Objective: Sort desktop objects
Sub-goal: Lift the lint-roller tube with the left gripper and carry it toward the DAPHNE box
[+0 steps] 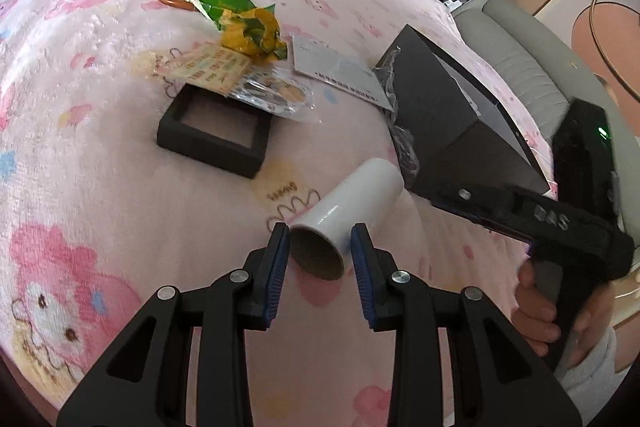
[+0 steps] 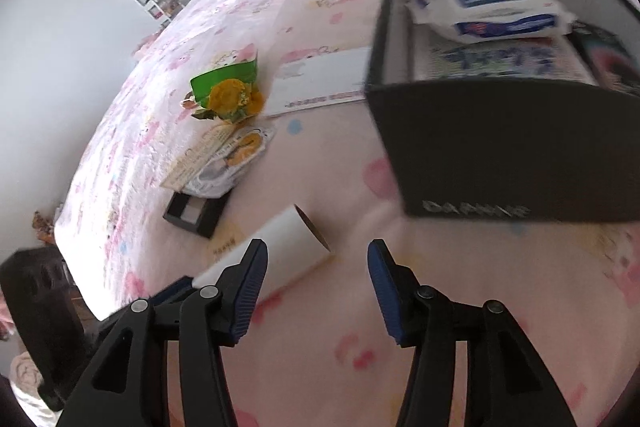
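- My left claw [image 1: 320,247] sits low in the middle of the left view, and its two blue pads [image 1: 276,271] are spread on either side of the open end of a white roll [image 1: 352,203].
- I cannot tell if the pads touch the roll; it looks like a thin gap on each side.
- The roll lies on its side on the pink blanket [image 1: 100,155], with its brown cardboard hole facing my left claw.
- My right claw [image 2: 318,279] is spread wide and holds nothing, low in the middle of the right view.
- In that view the white roll [image 2: 280,247] is just left of my right claw, partly behind its left finger.
- A big black box [image 2: 500,155] fills the upper right of the right view, and a white and blue pack of wipes [image 2: 492,7] lies inside it.
- A small black frame [image 1: 216,135] sits in the middle left of the left view, with a shiny snack bag [image 1: 256,91] leaning on its far edge.
- A yellow and green wrapper [image 1: 248,27] is higher up, near a white card [image 1: 336,71].
- A hand [image 1: 560,307] holds the right tool at the right edge of the left view.
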Tool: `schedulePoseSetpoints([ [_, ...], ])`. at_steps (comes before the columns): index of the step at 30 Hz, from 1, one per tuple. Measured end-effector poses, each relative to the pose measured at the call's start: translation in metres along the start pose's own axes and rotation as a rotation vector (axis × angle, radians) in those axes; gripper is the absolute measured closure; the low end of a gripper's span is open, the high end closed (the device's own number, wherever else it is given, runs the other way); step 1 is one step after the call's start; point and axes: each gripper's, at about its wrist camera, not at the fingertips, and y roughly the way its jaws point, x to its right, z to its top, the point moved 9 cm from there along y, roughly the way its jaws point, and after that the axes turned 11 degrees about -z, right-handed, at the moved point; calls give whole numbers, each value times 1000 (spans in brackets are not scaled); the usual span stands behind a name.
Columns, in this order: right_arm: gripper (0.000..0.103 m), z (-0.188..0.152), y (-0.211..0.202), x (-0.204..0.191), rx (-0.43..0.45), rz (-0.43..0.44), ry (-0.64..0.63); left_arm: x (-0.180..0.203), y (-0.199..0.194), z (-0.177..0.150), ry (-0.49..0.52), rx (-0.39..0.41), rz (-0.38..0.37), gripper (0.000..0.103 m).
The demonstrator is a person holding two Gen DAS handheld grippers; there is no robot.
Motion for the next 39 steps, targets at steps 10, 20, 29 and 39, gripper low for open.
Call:
schedulePoseSetpoints([
  [10, 52, -3, 10, -16, -37, 163, 40, -1, 2, -1, 14, -11, -14, 69],
  [20, 53, -58, -40, -14, -76, 168, -26, 27, 5, -11, 46, -35, -106, 65],
  [29, 53, -47, -32, 8, -63, 136, 82, 8, 2, -8, -13, -7, -65, 65],
  [39, 54, -44, -14, -8, -86, 157, 90, 22, 14, -14, 55, -45, -69, 62],
])
